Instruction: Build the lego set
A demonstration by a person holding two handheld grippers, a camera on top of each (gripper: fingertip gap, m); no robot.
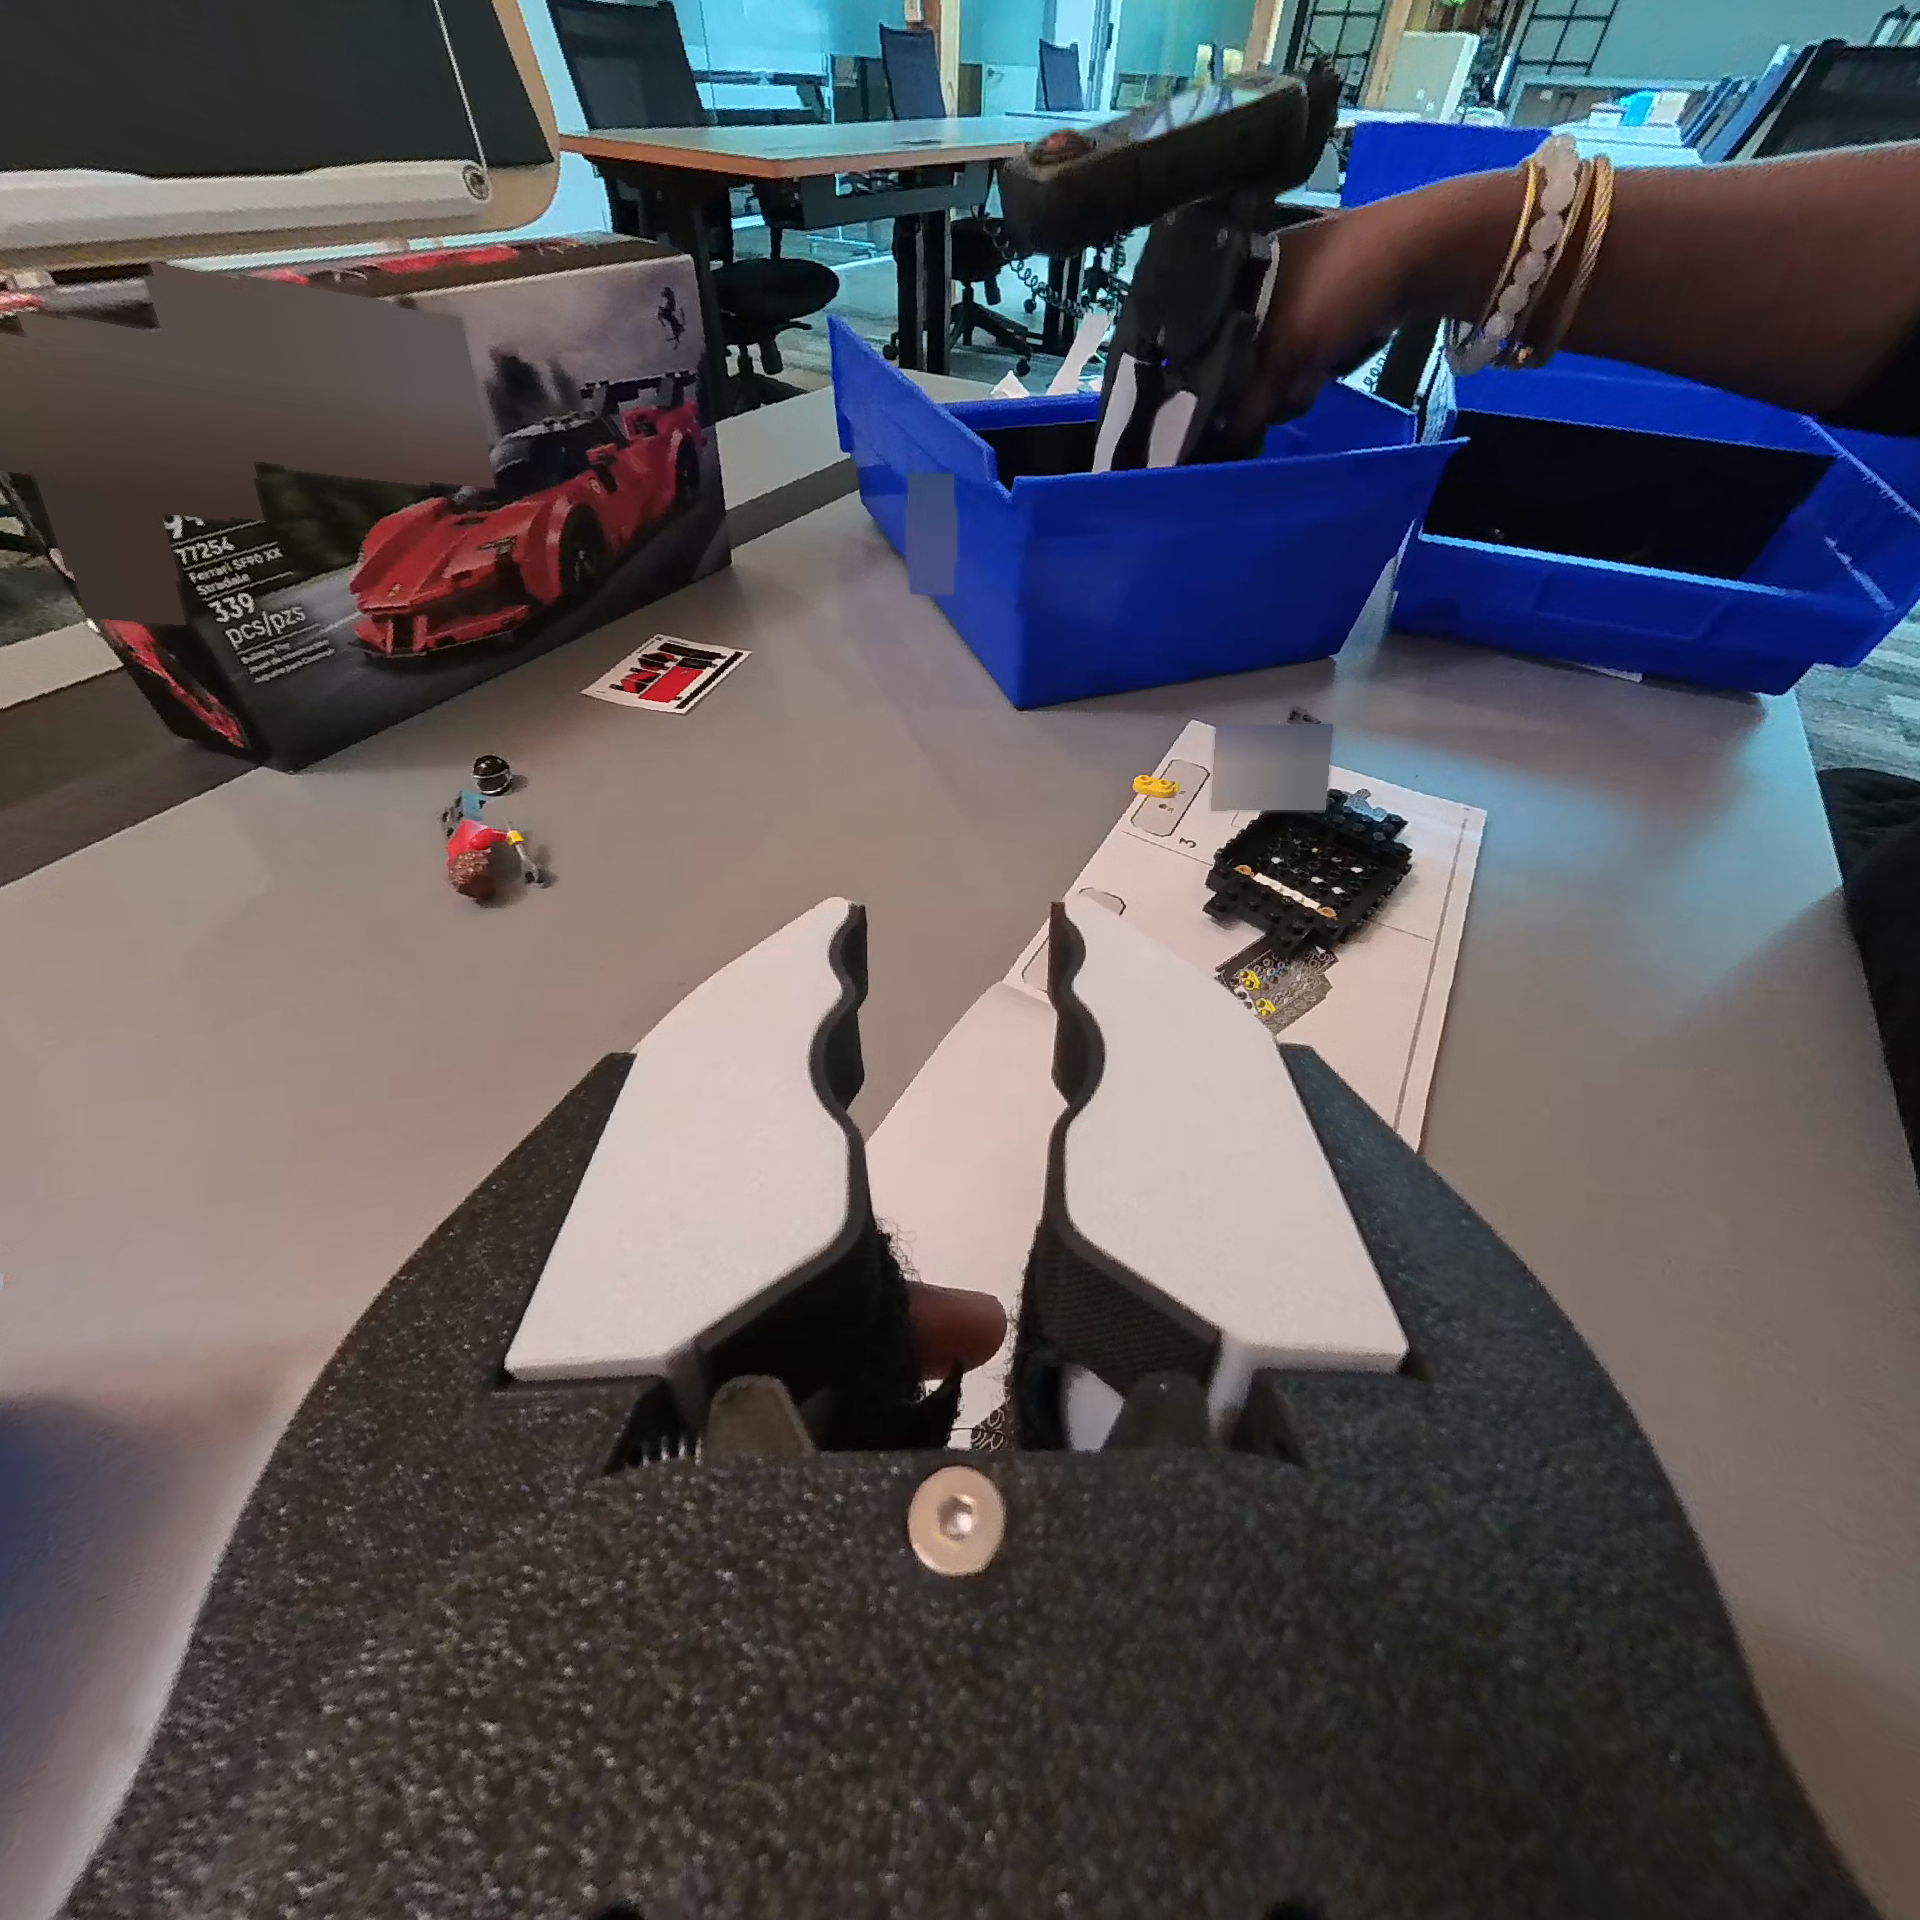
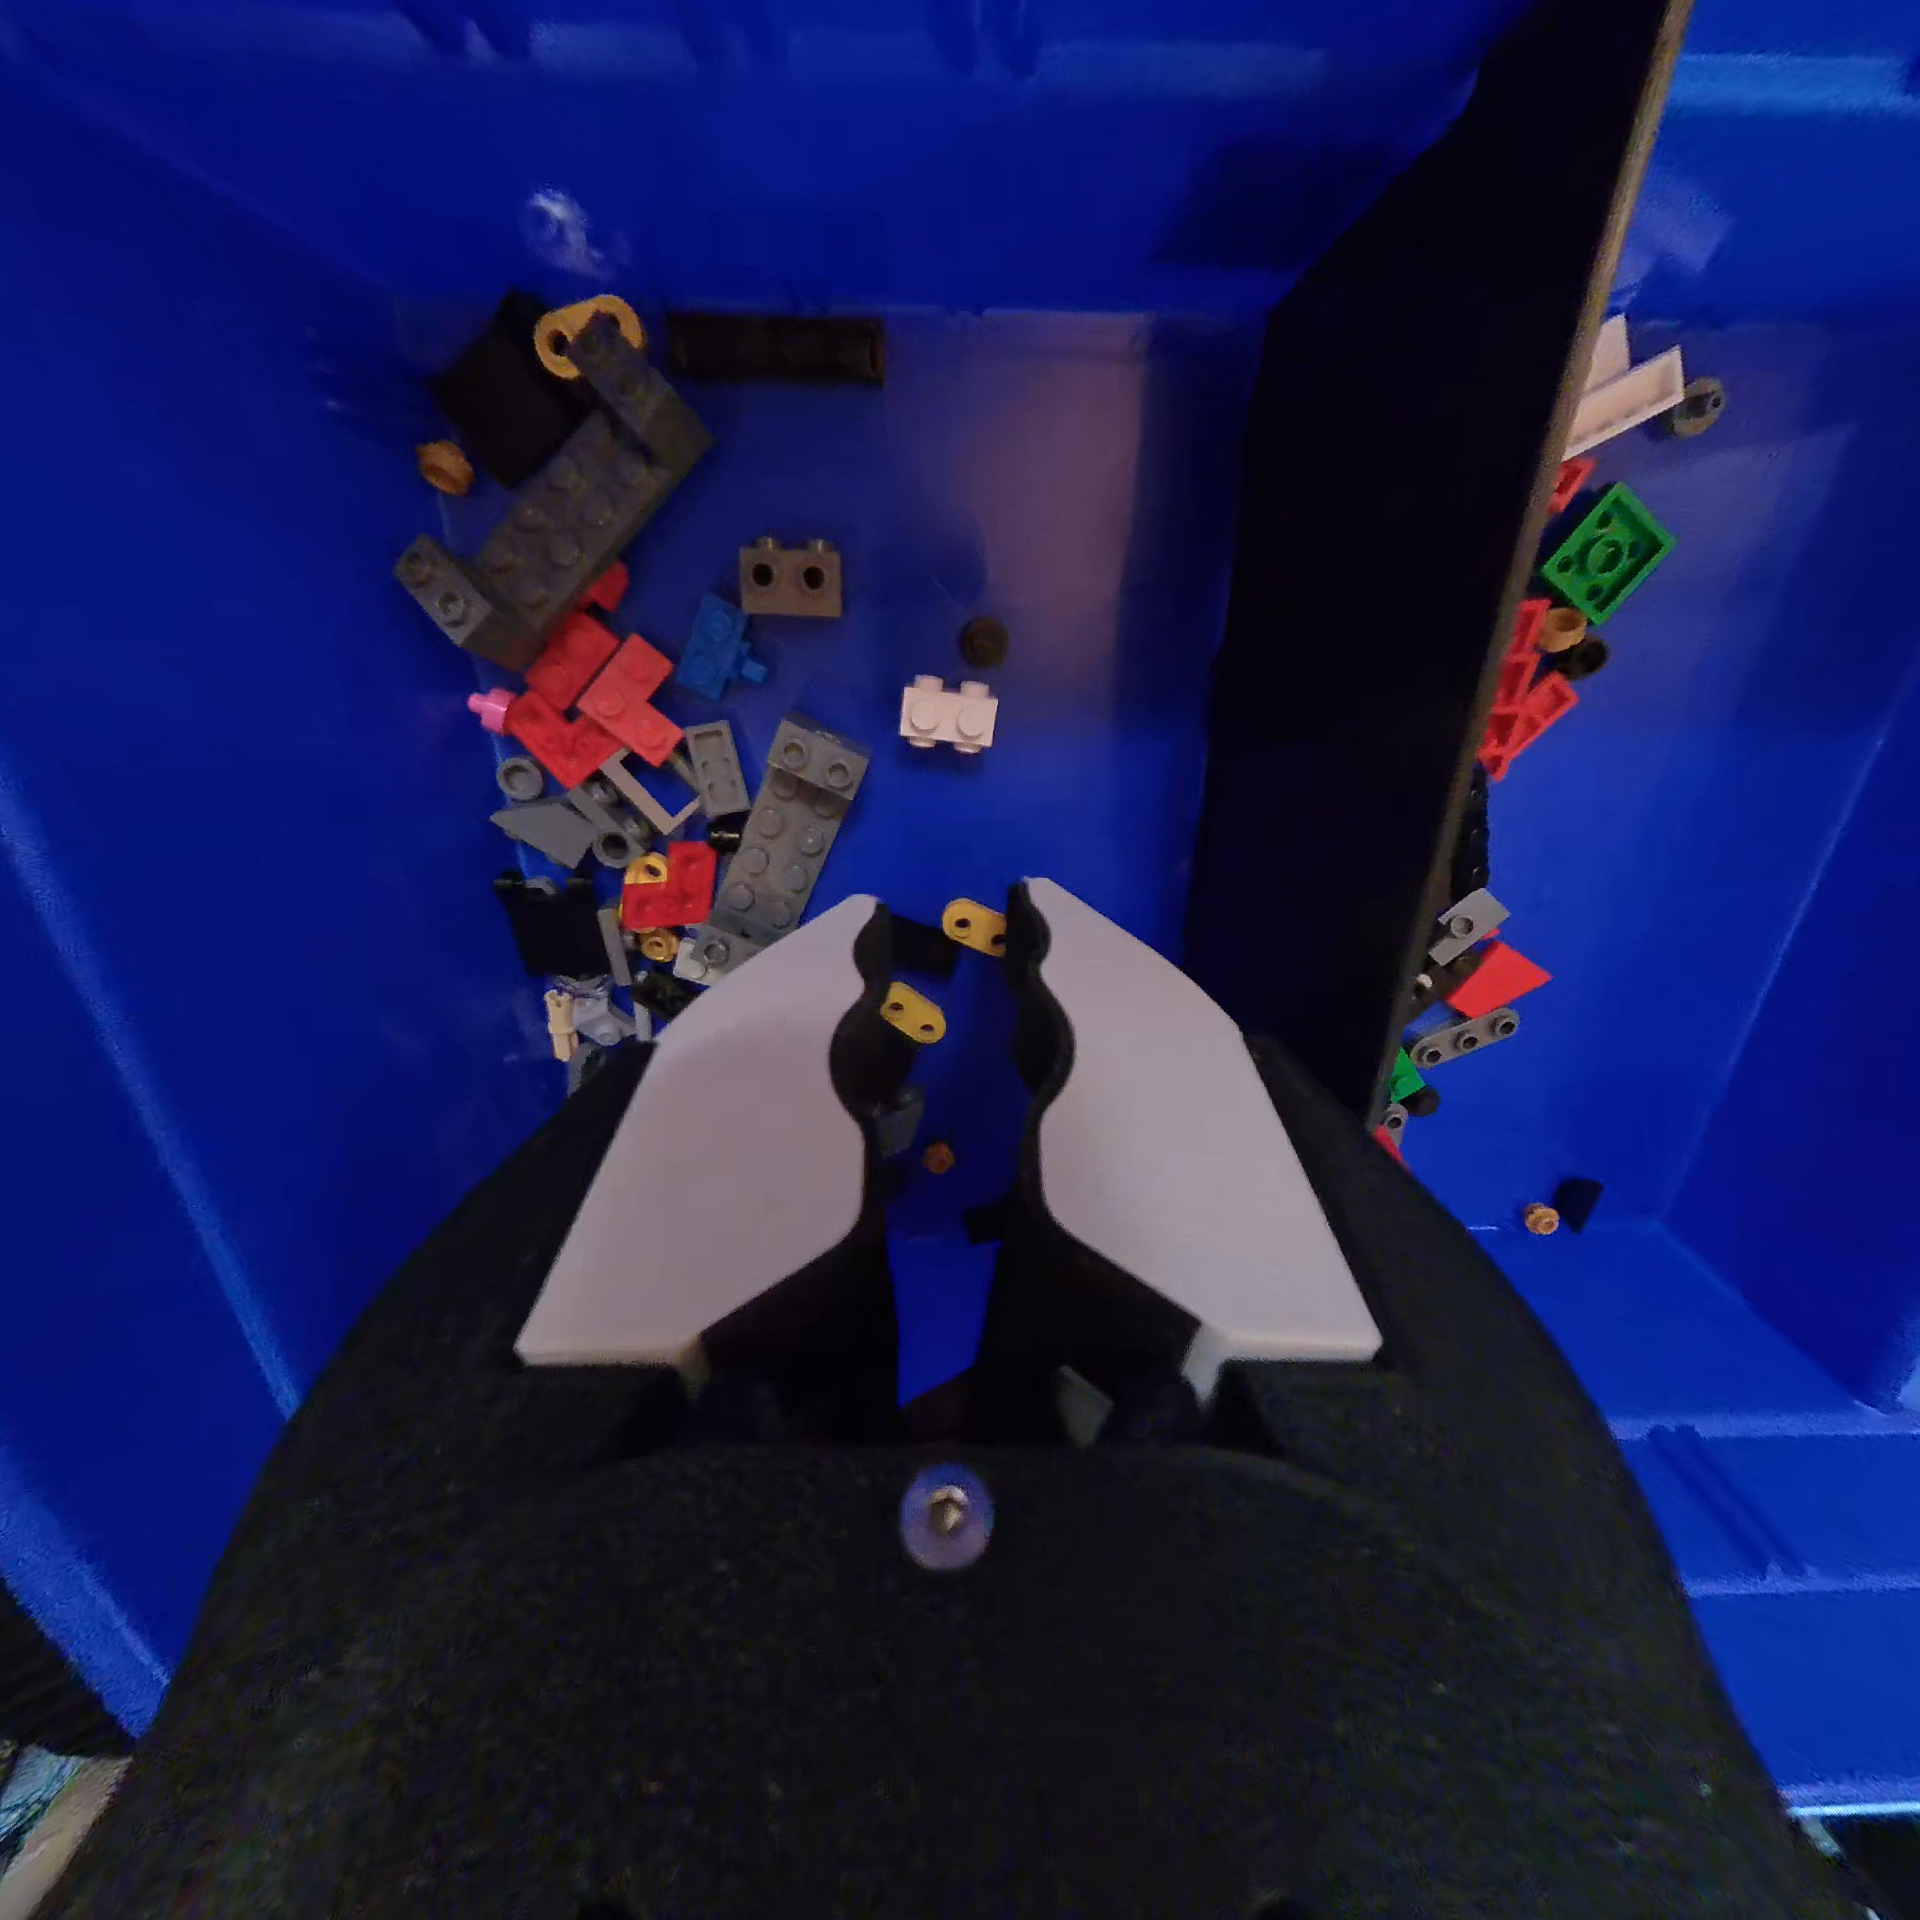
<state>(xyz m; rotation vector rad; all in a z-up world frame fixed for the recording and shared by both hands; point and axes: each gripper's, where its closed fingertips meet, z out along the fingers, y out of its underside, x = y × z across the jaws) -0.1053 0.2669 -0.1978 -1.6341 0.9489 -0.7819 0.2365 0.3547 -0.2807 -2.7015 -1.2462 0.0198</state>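
Office worktop, grey, desks and chairs behind. Far left: printed toy-car box. Far right: two blue bins; nearer one has a black divider and loose bricks on both sides of it. Near right: instruction sheet carrying a partly built black base, with a small yellow plate just beside its far-left corner. Left of centre: a minifigure lying in pieces and a sticker sheet. Build looks early, most bricks unsorted in the bin.

Left tool hovers over the sheet's near edge, fingers apart, empty. Right tool is down in the bin, fingers apart, two yellow plates below and between them, not gripped.
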